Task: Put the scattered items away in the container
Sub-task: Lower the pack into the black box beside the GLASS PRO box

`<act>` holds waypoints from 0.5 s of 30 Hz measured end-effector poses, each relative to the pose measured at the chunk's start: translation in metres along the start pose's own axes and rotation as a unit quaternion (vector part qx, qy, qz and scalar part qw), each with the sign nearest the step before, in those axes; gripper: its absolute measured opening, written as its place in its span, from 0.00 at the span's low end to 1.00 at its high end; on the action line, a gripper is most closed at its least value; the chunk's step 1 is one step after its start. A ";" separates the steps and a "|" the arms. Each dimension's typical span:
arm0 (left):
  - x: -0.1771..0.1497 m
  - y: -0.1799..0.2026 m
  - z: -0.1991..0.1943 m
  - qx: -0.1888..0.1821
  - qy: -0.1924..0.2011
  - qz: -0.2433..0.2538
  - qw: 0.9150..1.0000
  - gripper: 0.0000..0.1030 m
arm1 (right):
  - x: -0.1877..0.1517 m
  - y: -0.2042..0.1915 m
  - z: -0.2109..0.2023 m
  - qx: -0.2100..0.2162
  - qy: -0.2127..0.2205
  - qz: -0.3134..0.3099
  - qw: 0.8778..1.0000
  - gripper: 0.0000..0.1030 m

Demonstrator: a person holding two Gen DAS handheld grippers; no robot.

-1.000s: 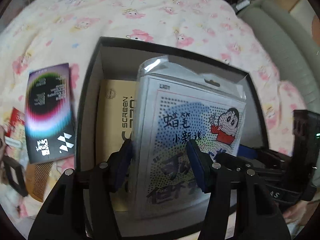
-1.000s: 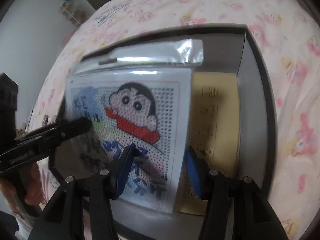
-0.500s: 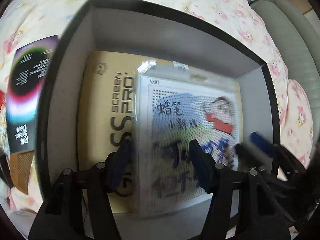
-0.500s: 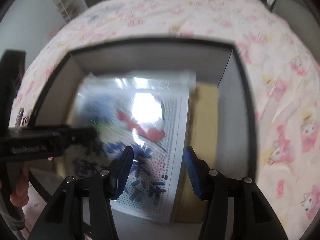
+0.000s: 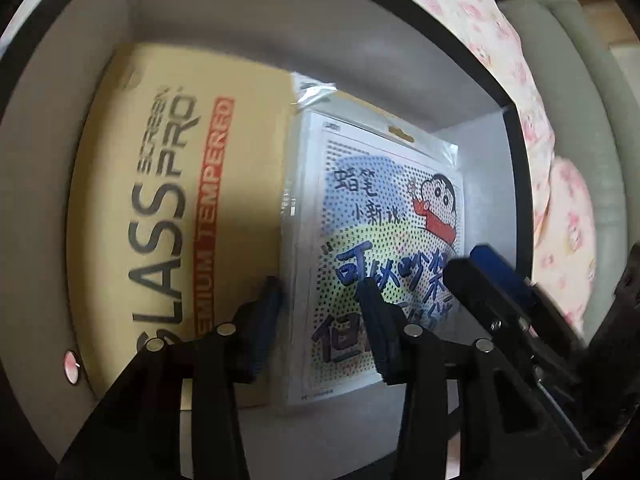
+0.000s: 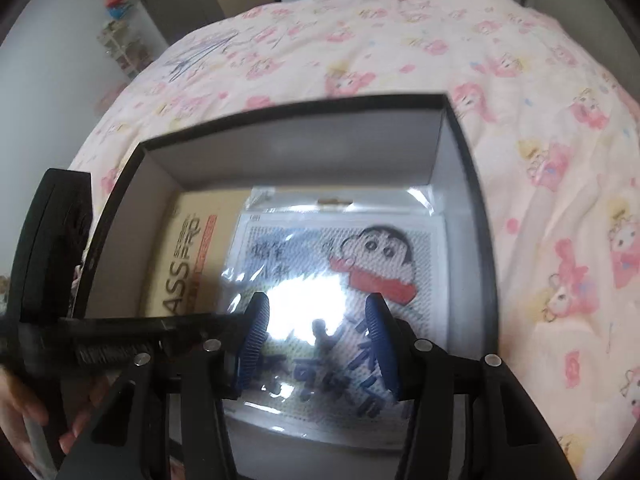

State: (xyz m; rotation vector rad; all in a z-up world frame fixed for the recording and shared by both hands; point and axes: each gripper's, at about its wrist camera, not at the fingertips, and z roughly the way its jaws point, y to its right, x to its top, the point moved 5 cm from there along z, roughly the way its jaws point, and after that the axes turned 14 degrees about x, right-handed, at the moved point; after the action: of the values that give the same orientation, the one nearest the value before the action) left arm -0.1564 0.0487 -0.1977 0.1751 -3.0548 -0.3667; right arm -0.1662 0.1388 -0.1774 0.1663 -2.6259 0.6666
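Black-rimmed cardboard box w/ grey inner walls (image 6: 288,160) sits on a bed covered by a pink cartoon-print quilt (image 6: 520,120). Inside the box, a clear-plastic-wrapped cartoon card pack w/ blue Chinese lettering (image 5: 384,216) lies flat on the box floor, toward the box's right wall, partly overlapping a tan flat carton printed "GLASS PRO" (image 5: 168,200) that fills the box's left side. Left gripper (image 5: 320,320) is inside the box, jaws have just been closing, now narrow and straddling the pack's left edge; can't tell if the pads press on it. Right gripper (image 6: 316,344) hovers above the pack near the box's front wall, jaws moderately apart, gripping nothing. A hand (image 6: 24,420) shows at the box's front-left corner.
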 end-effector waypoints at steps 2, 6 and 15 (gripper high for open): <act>-0.003 -0.007 -0.003 -0.018 0.000 -0.017 1.000 0.41 | 0.002 -0.001 0.000 0.000 -0.001 -0.006 1.000 0.44; 0.001 -0.023 -0.014 0.020 0.042 -0.027 0.999 0.30 | 0.001 0.006 0.003 0.005 -0.019 -0.022 1.000 0.44; -0.004 -0.003 -0.011 -0.006 0.006 0.028 1.000 0.27 | 0.003 0.030 0.017 0.092 -0.101 0.031 0.990 0.41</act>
State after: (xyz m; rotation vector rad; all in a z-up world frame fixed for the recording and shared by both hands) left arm -0.1518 0.0441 -0.1881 0.0899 -3.0373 -0.3788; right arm -0.1811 0.1569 -0.2023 0.2172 -2.7681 0.9596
